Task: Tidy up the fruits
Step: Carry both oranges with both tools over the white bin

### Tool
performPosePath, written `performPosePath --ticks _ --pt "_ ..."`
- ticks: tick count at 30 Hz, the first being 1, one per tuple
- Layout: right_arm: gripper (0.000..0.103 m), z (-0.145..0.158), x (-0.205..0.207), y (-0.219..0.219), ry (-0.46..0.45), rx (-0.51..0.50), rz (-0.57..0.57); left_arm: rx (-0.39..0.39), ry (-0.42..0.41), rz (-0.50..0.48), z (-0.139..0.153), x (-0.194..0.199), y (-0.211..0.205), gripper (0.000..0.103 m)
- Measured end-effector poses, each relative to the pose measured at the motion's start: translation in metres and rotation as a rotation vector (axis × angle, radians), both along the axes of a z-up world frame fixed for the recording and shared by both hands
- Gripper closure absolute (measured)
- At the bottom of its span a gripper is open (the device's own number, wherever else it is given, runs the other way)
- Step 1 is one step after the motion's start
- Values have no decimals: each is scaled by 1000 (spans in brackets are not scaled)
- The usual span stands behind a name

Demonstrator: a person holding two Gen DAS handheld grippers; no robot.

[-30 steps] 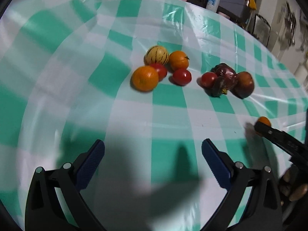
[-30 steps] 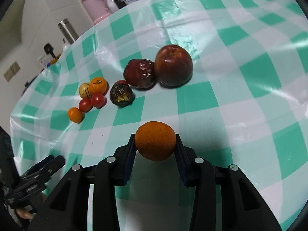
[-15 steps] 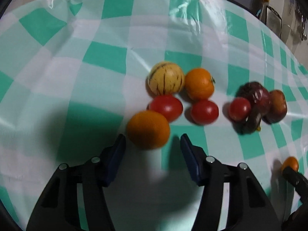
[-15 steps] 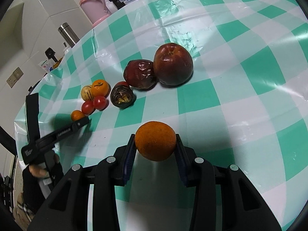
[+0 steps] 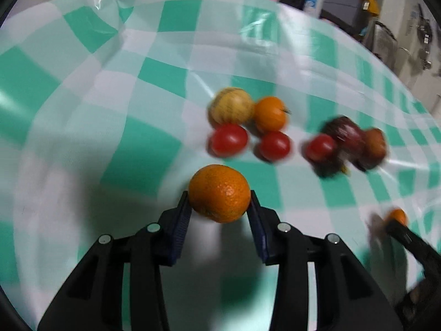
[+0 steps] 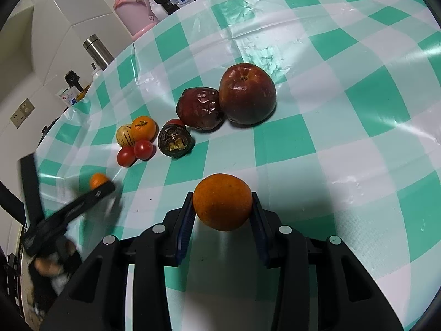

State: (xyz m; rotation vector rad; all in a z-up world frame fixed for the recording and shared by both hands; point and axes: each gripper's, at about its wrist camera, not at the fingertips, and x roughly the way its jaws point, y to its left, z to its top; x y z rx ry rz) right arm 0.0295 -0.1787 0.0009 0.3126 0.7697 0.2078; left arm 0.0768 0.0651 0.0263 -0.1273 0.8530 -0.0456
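Left wrist view: a second ago the left gripper point(image 5: 219, 207) stood wide open over bare cloth; its jaws have just been closing, and both blue pads now press an orange point(image 5: 219, 193) that earlier lay on the cloth beside the tomatoes. The right gripper point(image 6: 222, 209) is unchanged, clamped on a second orange point(image 6: 222, 202) above the checked tablecloth point(image 6: 344, 127).

No writing can be read: the sheet of print at the far table edge and a small labelled packet by the wall are too small or blurred.

Beyond the left orange lie a striped yellow fruit point(image 5: 231, 106), a small orange point(image 5: 270, 114) and two tomatoes point(image 5: 228, 139) touching in a cluster. A third tomato, a wrinkled dark-red fruit point(image 6: 200, 108), a split dark fruit point(image 6: 174, 139) and an apple point(image 6: 247, 93) huddle nearby (nothing lies between either gripper and these groups). A pink jug point(image 6: 134, 13) and steel flask point(image 6: 97, 51) stand beyond the table.
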Motion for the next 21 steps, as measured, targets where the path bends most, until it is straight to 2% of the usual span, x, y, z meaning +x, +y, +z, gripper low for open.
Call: performPosePath --ticks 7,10,16,21 --pt "64 0 1 0 1 0 2 -27 -30 -56 3 -82 -25 62" --pt "64 0 1 1 3 -2 2 -45 -50 -54 -1 -102 -29 62" --pt "64 -1 1 1 4 -2 1 -93 -61 -46 -4 -105 -22 62" --pt "64 -1 1 1 4 -3 2 -139 -35 -36 -8 -99 -14 62"
